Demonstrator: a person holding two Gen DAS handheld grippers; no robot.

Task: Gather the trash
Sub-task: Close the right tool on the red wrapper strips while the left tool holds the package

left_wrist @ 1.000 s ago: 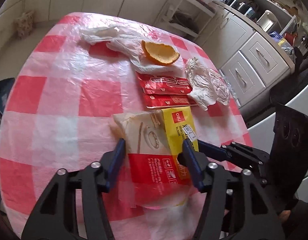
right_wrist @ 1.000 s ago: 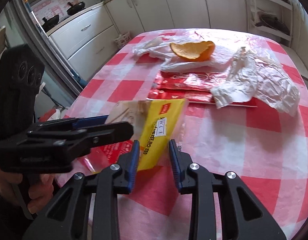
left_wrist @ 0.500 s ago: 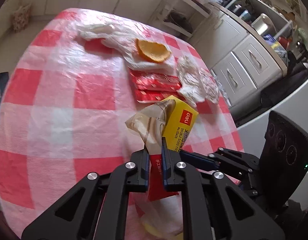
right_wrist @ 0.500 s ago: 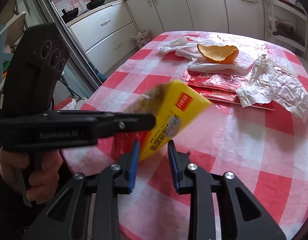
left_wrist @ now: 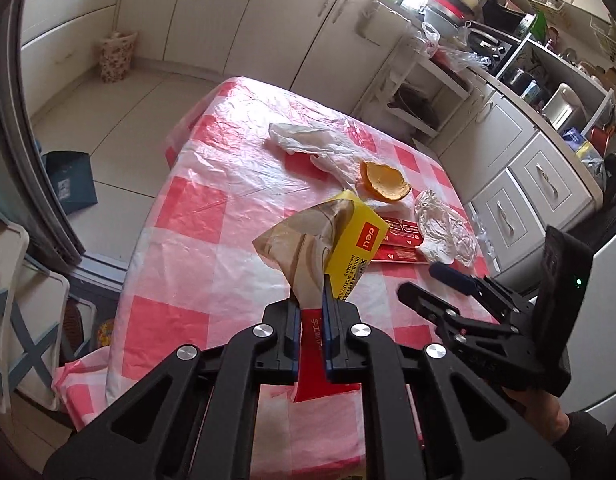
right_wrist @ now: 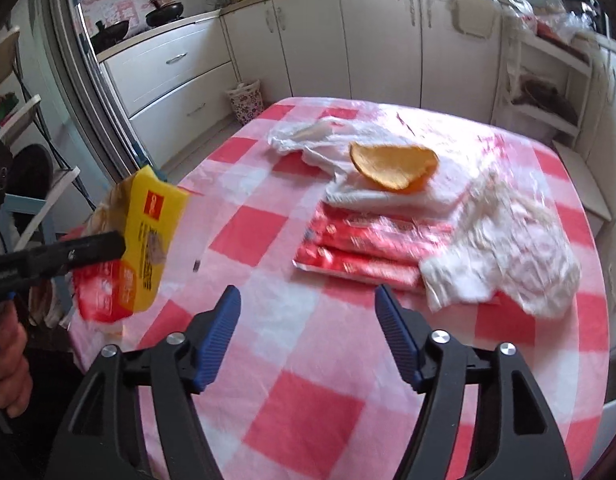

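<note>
Left wrist view. Left tongs [left_wrist: 310, 308]: clamped on a bundle of wrappers [left_wrist: 328, 240], a brown paper bag, a yellow packet and a red sleeve pinched together and lifted clear of the checked table [left_wrist: 196, 248]. Beyond the bundle, on the table: orange peel [left_wrist: 384, 182], lying on a white plastic bag [left_wrist: 308, 140]; red packets [left_wrist: 400, 240] just below the peel; a crumpled clear wrapper [left_wrist: 444, 228] to the peel's right. Right tongs [left_wrist: 440, 288]: seen side-on at the right, spread apart, empty.

Right wrist view. Right tongs [right_wrist: 308, 312]: wide open, holding nothing, pointed across the table [right_wrist: 308, 420]. Red packets [right_wrist: 368, 248]: straight ahead of the tongs, just below the orange peel [right_wrist: 392, 164], long axis running left to right across the tongs' line. Crumpled wrapper [right_wrist: 508, 256]: overlapping the packets' right end. White bag [right_wrist: 308, 136]: under and left of the peel. Held bundle [right_wrist: 140, 240]: far left, off the table edge. Judgement: the right hand is nearer, and free, for the packets.
</note>
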